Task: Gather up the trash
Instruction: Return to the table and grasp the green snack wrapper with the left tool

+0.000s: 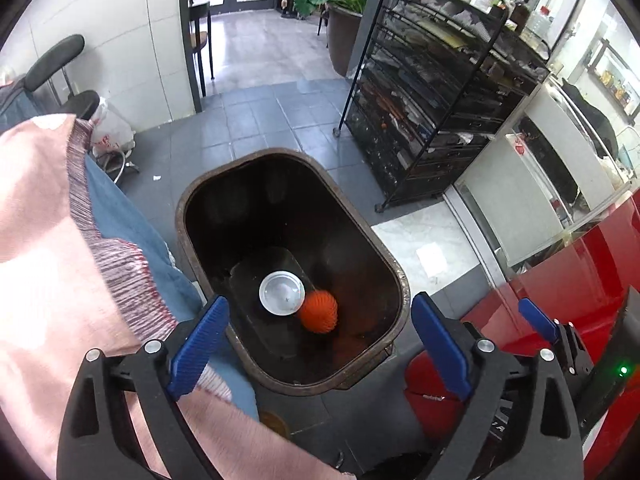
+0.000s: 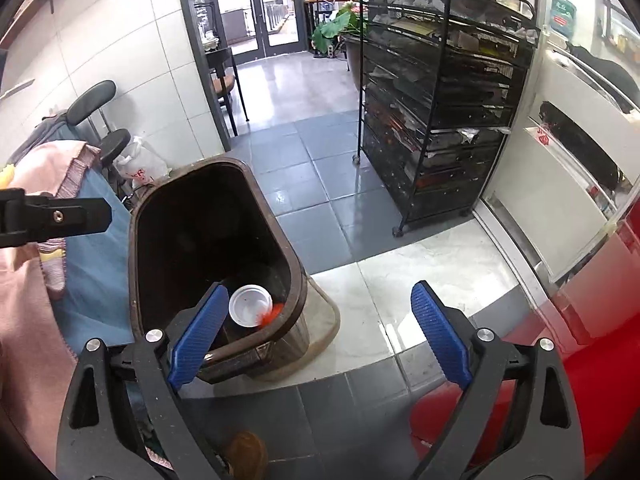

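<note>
Both of my tools stand wide apart and hold nothing: the left tool (image 1: 320, 344) hangs right over the mouth of the brown bin (image 1: 192, 240), and the right tool (image 2: 318, 328) sits off to the bin's side, above the tiled floor (image 2: 320, 152). Down at the bottom of the bin lie the white cup (image 1: 280, 293) and, touching it, the orange ball (image 1: 319, 311), so I judge this drop done. To finish it well I should lift the left tool straight up, clear of the rim, without brushing the pink cloth (image 1: 36, 216) at its left. A white scrap (image 1: 431, 258) lies on the floor beside the bin; it looks like a fair next pick, approached from above with fingers wide
</note>
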Demonstrator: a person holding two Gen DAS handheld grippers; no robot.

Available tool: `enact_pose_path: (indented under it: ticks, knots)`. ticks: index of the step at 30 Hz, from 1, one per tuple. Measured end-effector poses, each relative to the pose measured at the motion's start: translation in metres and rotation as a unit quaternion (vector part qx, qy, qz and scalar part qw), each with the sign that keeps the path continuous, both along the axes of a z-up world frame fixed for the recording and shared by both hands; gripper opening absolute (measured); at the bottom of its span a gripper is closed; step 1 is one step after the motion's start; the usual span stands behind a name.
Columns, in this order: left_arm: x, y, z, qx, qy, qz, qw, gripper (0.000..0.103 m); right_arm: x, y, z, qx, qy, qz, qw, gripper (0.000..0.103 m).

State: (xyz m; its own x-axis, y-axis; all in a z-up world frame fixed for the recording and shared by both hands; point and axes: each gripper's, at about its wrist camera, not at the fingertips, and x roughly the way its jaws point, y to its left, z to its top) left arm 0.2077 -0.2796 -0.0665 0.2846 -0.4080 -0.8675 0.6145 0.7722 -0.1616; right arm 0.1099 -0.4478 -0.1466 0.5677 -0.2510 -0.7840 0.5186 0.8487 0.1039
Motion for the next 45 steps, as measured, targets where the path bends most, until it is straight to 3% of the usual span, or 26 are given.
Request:
enact_pose_path:
  ticks: [12,22,27,33,45]
  knots:
    - [-0.037,0.055,0.041,-0.037,-0.067,0.022,0.9968,0.095,0.002,0.024,0.023,0.013,-0.035,0.037,0.999,0.092]
    - [-0.068,0.127,0.061,-0.047,-0.127,0.074,0.988,0.096,0.018,0.079,0.053,0.002,-0.062,0.117,0.991,0.093]
    - [-0.076,0.171,0.061,-0.048,-0.134,0.109,0.9839,0.096,0.024,0.109,0.067,-0.001,-0.076,0.161,0.984,0.093]
    - [-0.082,0.217,0.06,-0.023,-0.15,0.159,0.9755,0.096,0.033,0.145,0.081,-0.001,-0.083,0.217,0.973,0.094]
    - [-0.071,0.326,0.04,0.017,-0.142,0.254,0.9565,0.096,0.054,0.215,0.103,-0.005,-0.088,0.312,0.946,0.094]
